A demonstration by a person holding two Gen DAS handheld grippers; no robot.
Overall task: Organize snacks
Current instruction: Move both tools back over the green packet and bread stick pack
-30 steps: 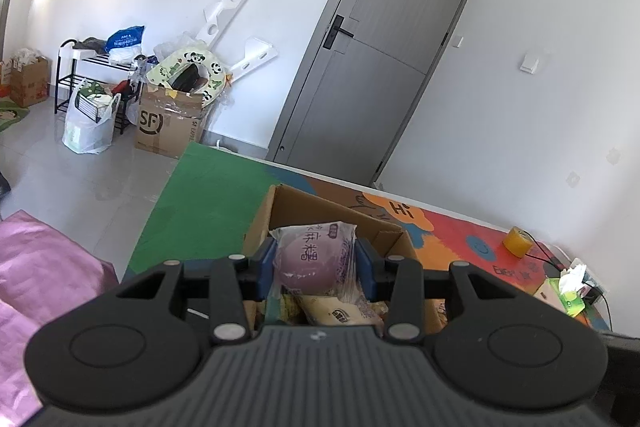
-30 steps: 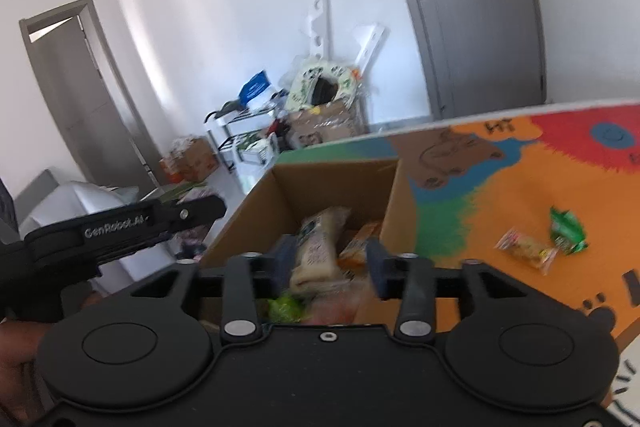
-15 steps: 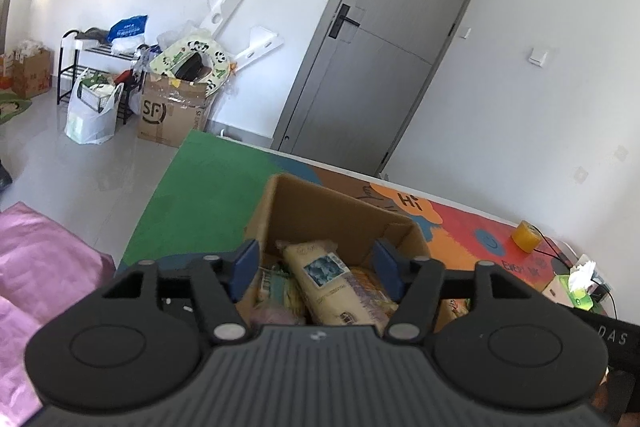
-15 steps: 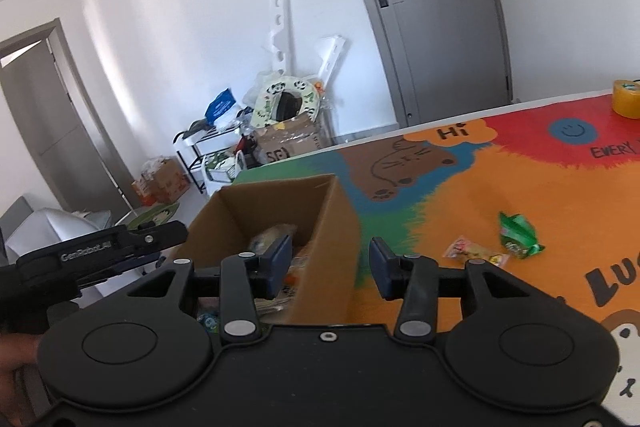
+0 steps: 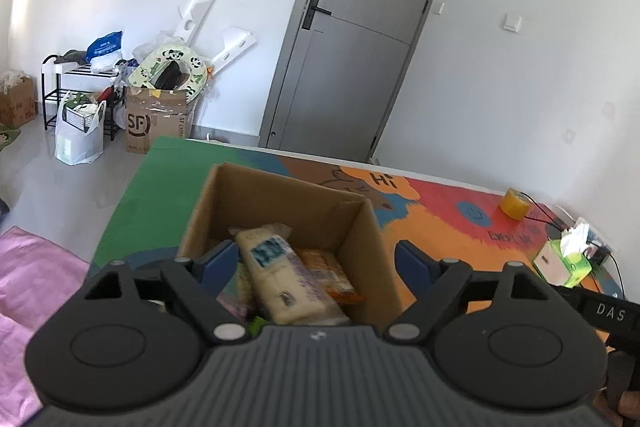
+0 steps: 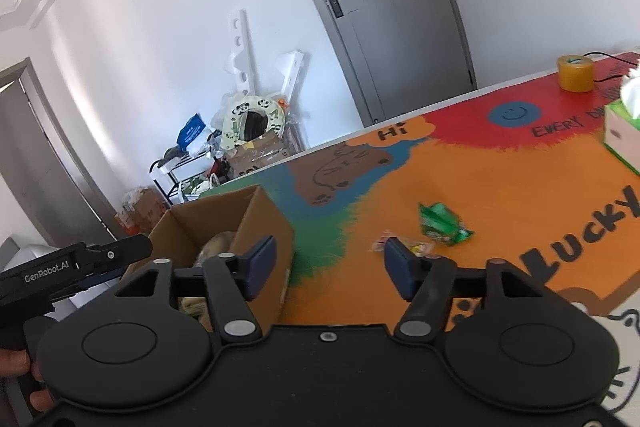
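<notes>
Here, both spread: left gripper (image 5: pixel 316 261), right gripper (image 6: pixel 330 261); cream packet (image 5: pixel 282 277) lies lengthwise in box (image 5: pixel 280 195).

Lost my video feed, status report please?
Both grippers, left and right, open, empty. Cardboard box holds several snacks; green packet and clear packet loose on mat. Nothing blocking them.

- The right gripper (image 6: pixel 329 265) fills the lower frame, its blue-padded jaws spread wide and empty.
- A cardboard box (image 6: pixel 262 223) of snacks sits left of centre.
- A green snack packet (image 6: pixel 442 225) and a pale wrapped snack (image 6: pixel 416 248) lie on the colourful mat (image 6: pixel 520 195), centre right.
</notes>
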